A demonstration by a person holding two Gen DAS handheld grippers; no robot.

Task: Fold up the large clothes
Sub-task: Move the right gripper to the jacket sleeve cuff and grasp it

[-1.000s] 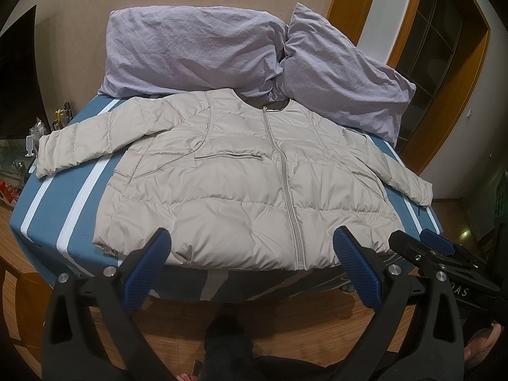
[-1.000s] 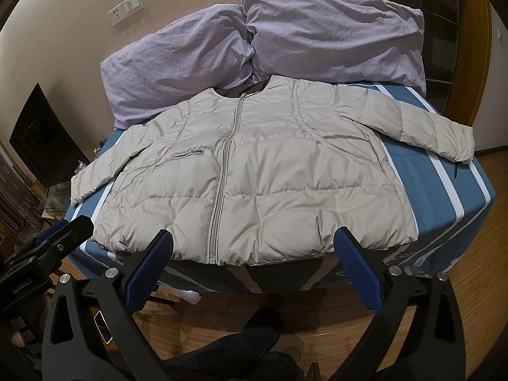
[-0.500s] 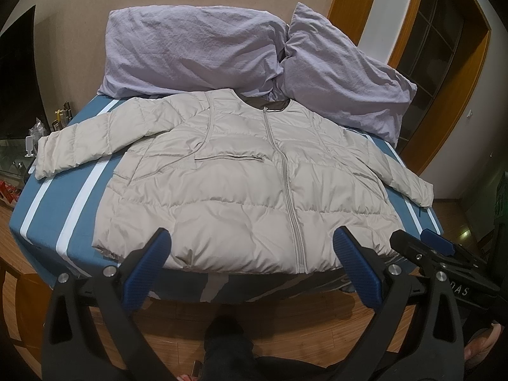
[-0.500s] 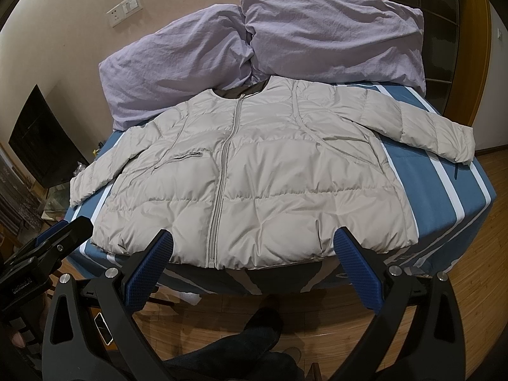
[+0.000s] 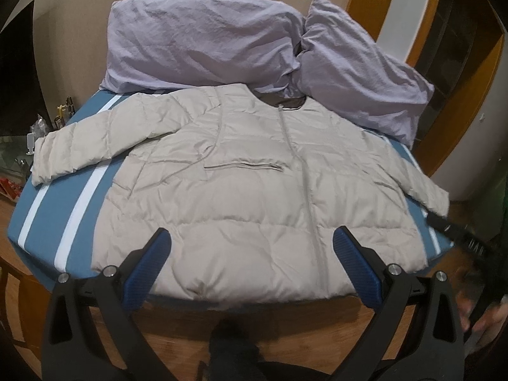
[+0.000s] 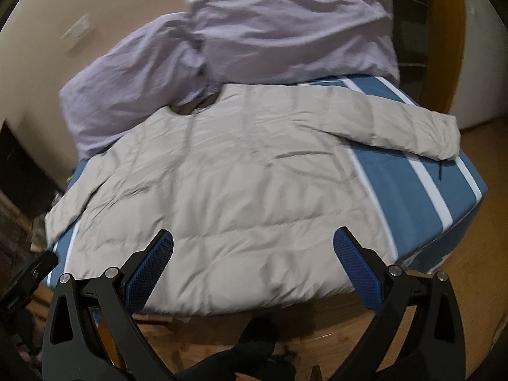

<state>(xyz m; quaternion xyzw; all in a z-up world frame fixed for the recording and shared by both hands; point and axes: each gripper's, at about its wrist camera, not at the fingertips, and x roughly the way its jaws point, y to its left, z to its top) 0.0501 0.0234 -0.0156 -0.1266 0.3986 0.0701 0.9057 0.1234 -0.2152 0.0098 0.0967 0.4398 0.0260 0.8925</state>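
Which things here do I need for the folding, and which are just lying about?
For the job:
- beige puffer jacket, spread flat, zipped
- striped blue bed under it
- left gripper, open
- right gripper, open

Just lying about:
- two lilac pillows at the head
- clutter on the side shelf

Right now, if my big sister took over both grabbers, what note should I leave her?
Left gripper: open, holding nothing, near the jacket's bottom edge.
Right gripper: open, holding nothing, same spot from its side.
The jacket lies flat and zipped on the bed, both sleeves spread out, collar by the pillows.
Done: nothing folded yet.
Left: fold in the sleeves, then fold the body.
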